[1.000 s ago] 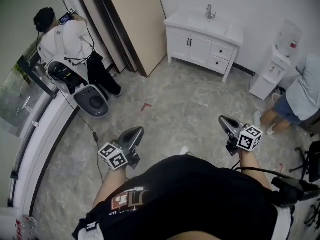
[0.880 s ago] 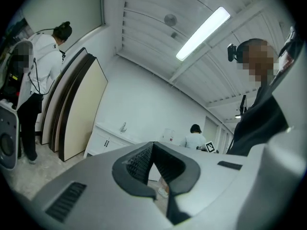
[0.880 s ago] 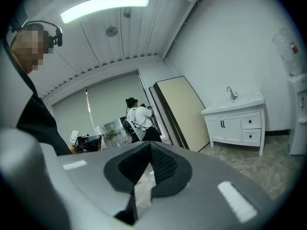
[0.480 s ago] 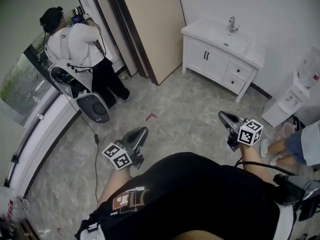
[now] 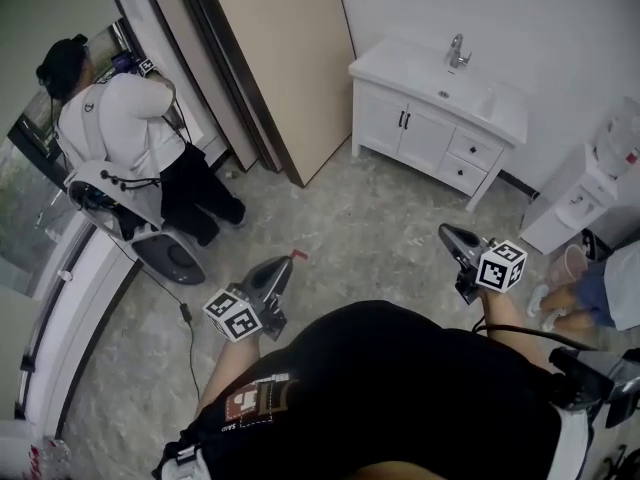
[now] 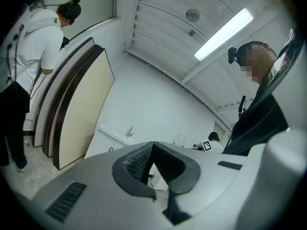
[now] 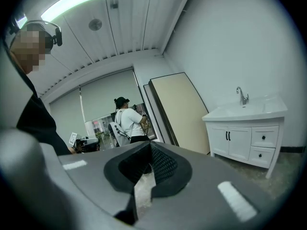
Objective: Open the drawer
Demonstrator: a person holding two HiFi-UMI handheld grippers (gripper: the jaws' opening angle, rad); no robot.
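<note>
While the left gripper (image 5: 288, 259) and right gripper (image 5: 446, 232) hang near, jaws pressed together and empty, the drawer (image 5: 475, 150) sits closed in the white vanity cabinet (image 5: 420, 133) at far right, well apart from both.

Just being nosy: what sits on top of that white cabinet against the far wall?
On the cabinet sit a sink basin and a chrome tap. Its doors and drawers are shut, so anything inside is hidden.

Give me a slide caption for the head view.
The left gripper and right gripper, both shut and empty, facing the white vanity, drawers closed.
</note>
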